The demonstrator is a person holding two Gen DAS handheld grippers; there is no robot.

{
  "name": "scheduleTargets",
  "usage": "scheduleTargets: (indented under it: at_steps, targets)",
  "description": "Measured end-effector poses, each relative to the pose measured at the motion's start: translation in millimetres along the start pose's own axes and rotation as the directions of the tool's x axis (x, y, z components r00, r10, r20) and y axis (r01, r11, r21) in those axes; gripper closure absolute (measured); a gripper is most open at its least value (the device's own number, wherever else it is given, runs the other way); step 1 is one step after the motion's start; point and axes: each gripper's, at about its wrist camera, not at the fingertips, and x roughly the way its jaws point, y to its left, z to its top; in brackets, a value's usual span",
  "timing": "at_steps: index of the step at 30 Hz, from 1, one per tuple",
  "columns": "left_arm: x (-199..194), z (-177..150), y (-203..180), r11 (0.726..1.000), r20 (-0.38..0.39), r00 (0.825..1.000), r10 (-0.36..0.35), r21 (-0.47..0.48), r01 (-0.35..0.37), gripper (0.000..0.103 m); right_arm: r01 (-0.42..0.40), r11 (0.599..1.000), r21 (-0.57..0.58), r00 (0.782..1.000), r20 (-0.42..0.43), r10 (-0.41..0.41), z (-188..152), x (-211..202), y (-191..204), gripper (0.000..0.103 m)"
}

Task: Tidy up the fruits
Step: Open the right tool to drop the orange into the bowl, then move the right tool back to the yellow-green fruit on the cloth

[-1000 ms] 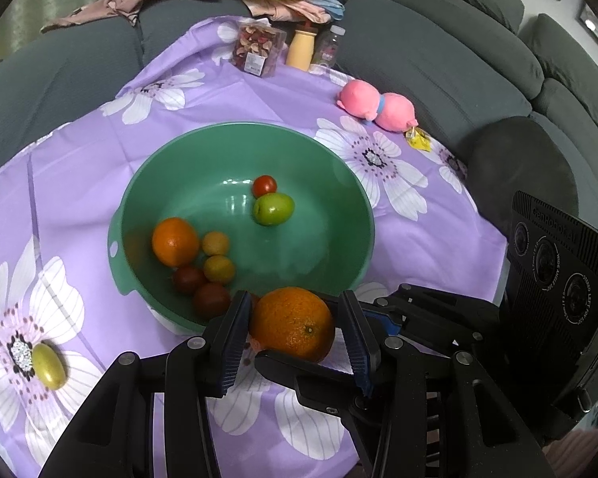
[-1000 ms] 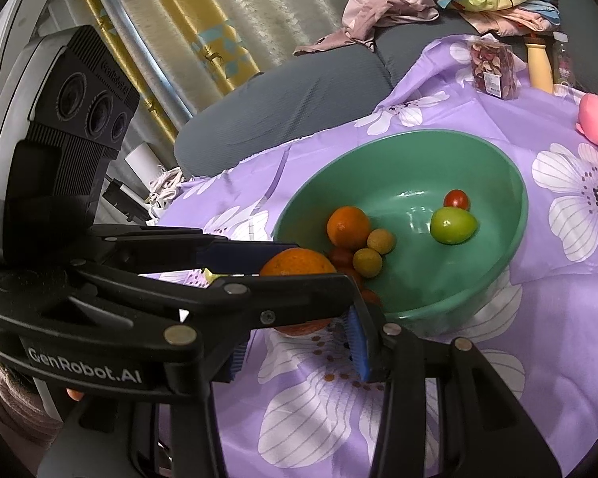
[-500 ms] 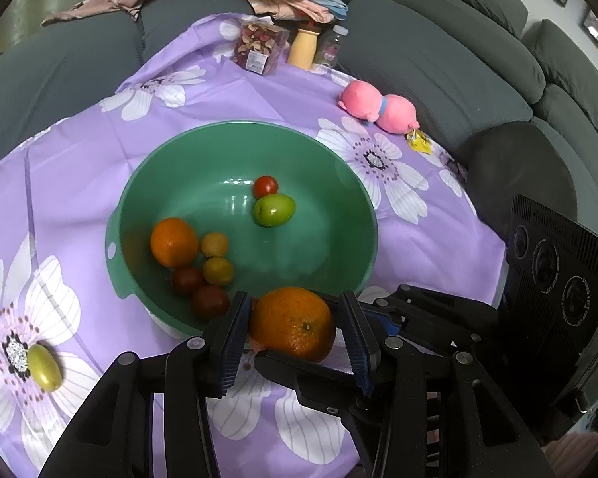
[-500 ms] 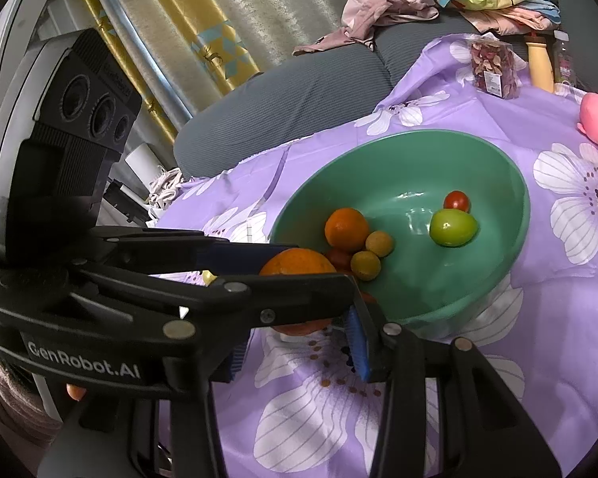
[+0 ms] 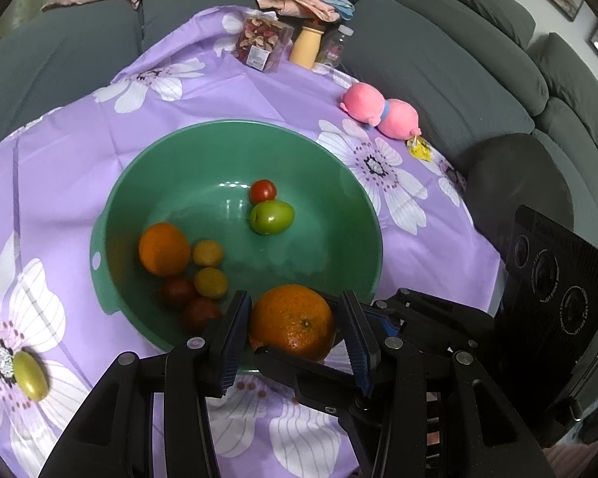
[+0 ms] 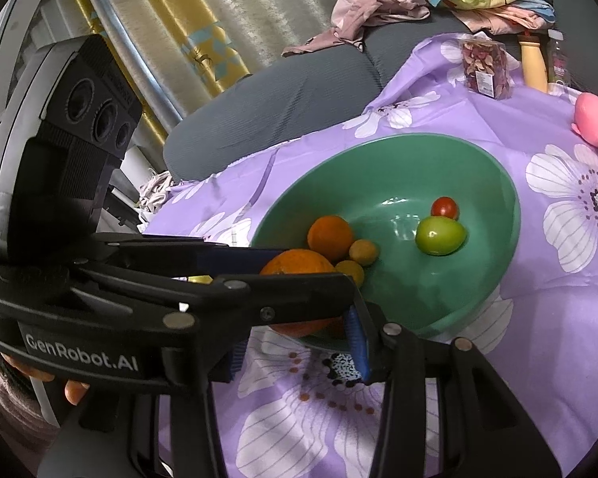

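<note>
So the bowl (image 5: 362,207) already holds most fruit. Left hand-held gripper (image 5: 295,332) grips an orange (image 5: 293,320); right hand-held gripper (image 6: 295,340) looks empty, part open. One yellow fruit (image 5: 30,374) remains outside.

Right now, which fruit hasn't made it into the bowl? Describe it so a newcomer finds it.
Start at the green bowl on the purple flowered cloth. Left of it, on a white flower's dark centre, lies an oval fruit. It is yellow-green, alone on the cloth, and no claw is near it.

The green bowl (image 5: 362,199) is bare at its right half; fruits (image 5: 187,267) crowd its left.
</note>
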Motion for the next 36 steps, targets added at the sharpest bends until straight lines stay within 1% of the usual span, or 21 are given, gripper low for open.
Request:
scheduleTargets:
  at_steps: [10,15,25,26,28,30,31,32,33,34,36]
  targets:
    - [7.4,9.2,5.4,0.999,-0.002,0.999,-0.043,-0.018,0.043,0.058,0.030,1.000,0.002,1.000,0.002,-0.030,4.6,3.3,-5.4,0.060]
    - [9.0,11.6,12.2,0.997,-0.004,0.998,-0.064,-0.039,0.064,0.058,0.065,0.998,-0.009,0.998,-0.005,-0.065,7.0,5.1,-4.7,0.060]
    - [9.2,13.1,15.7,0.997,-0.003,0.998,-0.063,-0.051,0.063,0.057,0.099,0.995,-0.014,0.995,-0.022,-0.099,8.0,6.8,-2.8,0.058]
    - [9.5,13.3,15.5,0.997,-0.004,0.998,-0.059,-0.051,0.059,0.056,0.101,0.995,-0.017,0.995,-0.021,-0.101,8.3,6.8,-2.2,0.058]
    - [8.5,12.4,16.0,0.998,-0.004,0.999,-0.047,-0.051,0.047,0.047,0.102,0.995,-0.019,0.994,-0.022,-0.103,8.8,5.9,-0.5,0.055]
    - [5.5,10.7,16.5,0.998,0.001,0.999,-0.041,-0.054,0.041,0.043,0.109,0.994,-0.027,0.994,-0.015,-0.109,9.5,3.8,3.0,0.051]
    - [2.8,10.0,17.4,0.998,0.008,0.999,-0.035,-0.057,0.035,0.038,0.112,0.993,-0.029,0.994,-0.012,-0.112,9.9,3.2,4.0,0.047]
    - [-0.3,9.4,18.1,0.998,0.015,1.000,-0.028,-0.058,0.029,0.034,0.115,0.993,-0.030,0.993,-0.010,-0.116,10.2,2.5,5.4,0.045]
    - [-4.3,8.6,18.7,0.998,0.024,1.000,-0.020,-0.059,0.021,0.027,0.120,0.992,-0.032,0.993,-0.008,-0.120,10.3,1.9,6.7,0.042]
    - [-8.9,7.6,19.5,0.998,0.036,0.999,-0.014,-0.061,0.016,0.023,0.124,0.992,-0.033,0.992,-0.007,-0.124,10.4,1.5,7.8,0.040]
    - [-17.4,6.0,21.8,0.998,0.054,0.999,-0.003,-0.068,0.007,0.019,0.128,0.991,-0.034,0.992,-0.002,-0.128,9.8,-0.1,11.2,0.038]
